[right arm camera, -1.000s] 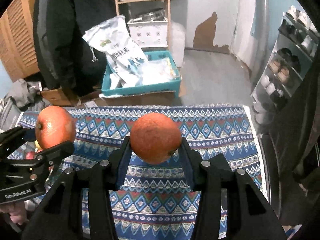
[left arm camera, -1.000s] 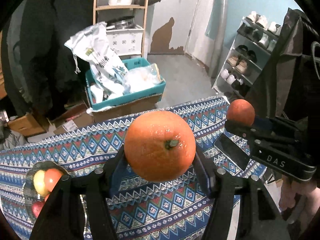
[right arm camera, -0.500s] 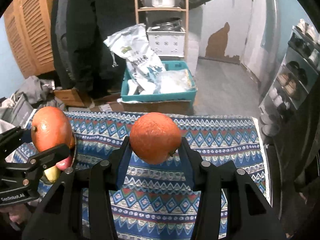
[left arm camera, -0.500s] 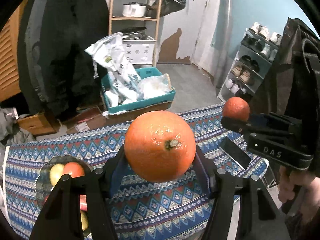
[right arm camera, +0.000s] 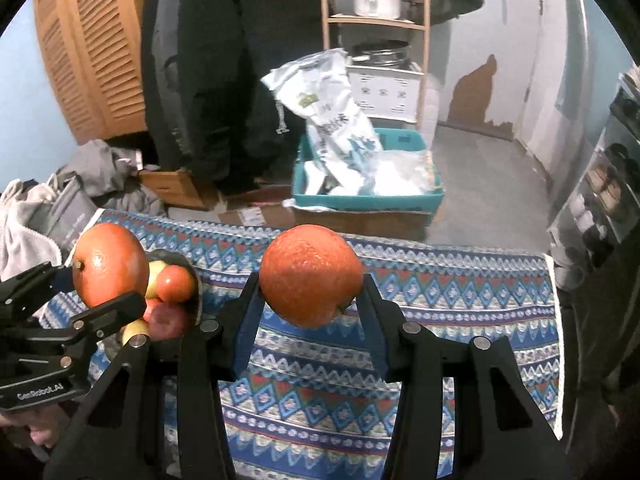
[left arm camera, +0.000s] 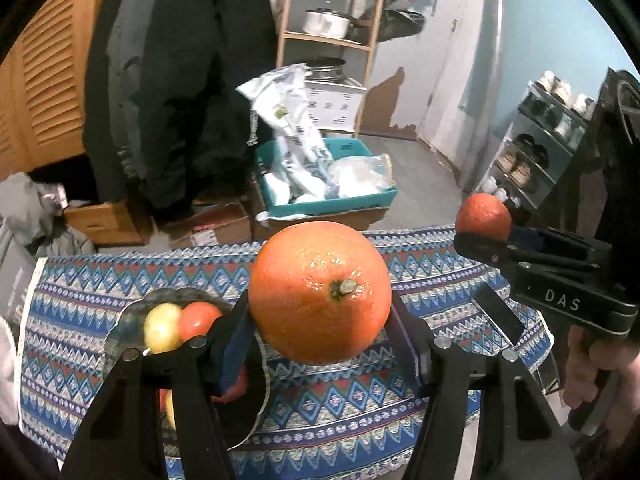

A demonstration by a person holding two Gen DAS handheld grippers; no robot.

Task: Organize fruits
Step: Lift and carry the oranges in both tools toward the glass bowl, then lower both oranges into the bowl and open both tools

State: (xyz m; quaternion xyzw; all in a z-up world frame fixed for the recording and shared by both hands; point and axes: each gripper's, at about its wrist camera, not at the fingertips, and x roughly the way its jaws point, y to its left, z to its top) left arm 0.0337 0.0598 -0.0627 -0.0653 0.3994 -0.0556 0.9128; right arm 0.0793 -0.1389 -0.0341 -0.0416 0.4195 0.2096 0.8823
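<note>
Left wrist view: both fingers [left arm camera: 320, 344] grip oranges [left arm camera: 319, 292] above the bench [left arm camera: 440, 300]; crowded bowl [left arm camera: 132, 316] risks roll-off on release.

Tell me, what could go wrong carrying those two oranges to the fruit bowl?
The big round orange in the left gripper is pinched only at its sides, so it might slip. The dark bowl already holds apples, so added fruit could roll off. The smaller orange in the right gripper might bump the left one.
</note>
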